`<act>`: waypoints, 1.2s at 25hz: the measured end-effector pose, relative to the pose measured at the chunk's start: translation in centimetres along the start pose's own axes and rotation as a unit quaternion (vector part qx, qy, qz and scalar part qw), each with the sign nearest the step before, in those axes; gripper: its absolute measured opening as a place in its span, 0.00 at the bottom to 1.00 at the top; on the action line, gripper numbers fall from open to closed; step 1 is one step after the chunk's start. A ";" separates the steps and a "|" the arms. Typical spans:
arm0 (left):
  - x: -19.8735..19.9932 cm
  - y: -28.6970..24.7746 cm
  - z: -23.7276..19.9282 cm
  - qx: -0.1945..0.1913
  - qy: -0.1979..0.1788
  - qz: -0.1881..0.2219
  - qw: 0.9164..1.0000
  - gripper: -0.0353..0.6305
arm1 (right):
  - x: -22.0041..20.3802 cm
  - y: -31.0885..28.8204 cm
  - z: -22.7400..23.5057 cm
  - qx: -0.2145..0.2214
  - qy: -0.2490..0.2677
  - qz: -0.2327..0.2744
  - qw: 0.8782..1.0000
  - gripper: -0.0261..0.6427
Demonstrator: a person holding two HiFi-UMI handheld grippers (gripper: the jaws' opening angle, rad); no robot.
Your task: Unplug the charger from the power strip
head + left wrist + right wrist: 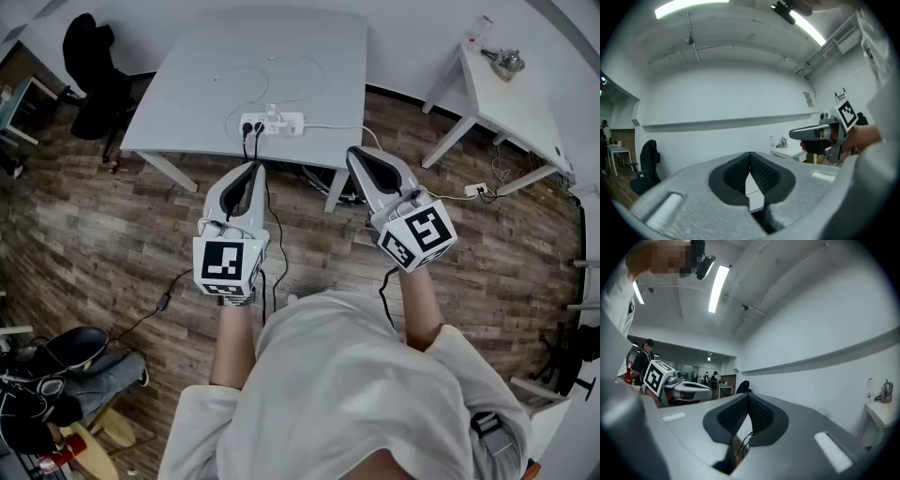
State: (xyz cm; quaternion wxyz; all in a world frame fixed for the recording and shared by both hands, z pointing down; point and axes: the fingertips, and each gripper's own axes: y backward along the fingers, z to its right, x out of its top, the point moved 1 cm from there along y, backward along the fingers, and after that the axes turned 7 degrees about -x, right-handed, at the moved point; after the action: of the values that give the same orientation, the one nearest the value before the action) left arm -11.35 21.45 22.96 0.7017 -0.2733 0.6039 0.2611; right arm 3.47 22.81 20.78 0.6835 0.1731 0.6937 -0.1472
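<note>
A white power strip (277,124) lies near the front edge of the grey table (187,103). Two black plugs (252,127) sit in its left end, and their cables drop over the table's edge. A white charger (273,112) stands in it, with a thin white cable (286,80) looping across the table. Both grippers hover level in front of the table, short of the strip. My left gripper (252,168) (750,154) is shut and holds nothing. My right gripper (357,154) (748,397) is also shut and holds nothing. Each gripper view shows the other gripper beside it.
A second white table (516,103) stands at the right with a metal object (507,63) on it. A black office chair (94,66) is at the left of the grey table. Another socket strip (476,190) lies on the wooden floor. A seated person's legs (84,375) are at the lower left.
</note>
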 end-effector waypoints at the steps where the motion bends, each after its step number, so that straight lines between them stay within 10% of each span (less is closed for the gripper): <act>1: 0.0 0.1 0.2 0.001 0.000 -0.002 1.000 0.06 | 0.0 0.2 -0.1 0.001 0.001 -0.002 1.000 0.04; 30: -2.8 -3.6 2.8 0.043 0.019 -0.039 0.998 0.06 | -3.0 0.6 5.0 0.033 -0.026 -0.020 0.999 0.04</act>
State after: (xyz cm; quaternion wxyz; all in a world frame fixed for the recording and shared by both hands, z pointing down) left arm -7.22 20.74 26.33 0.7107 -0.2714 0.6167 0.2024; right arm 8.28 21.01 23.65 0.6920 0.1780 0.6740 -0.1878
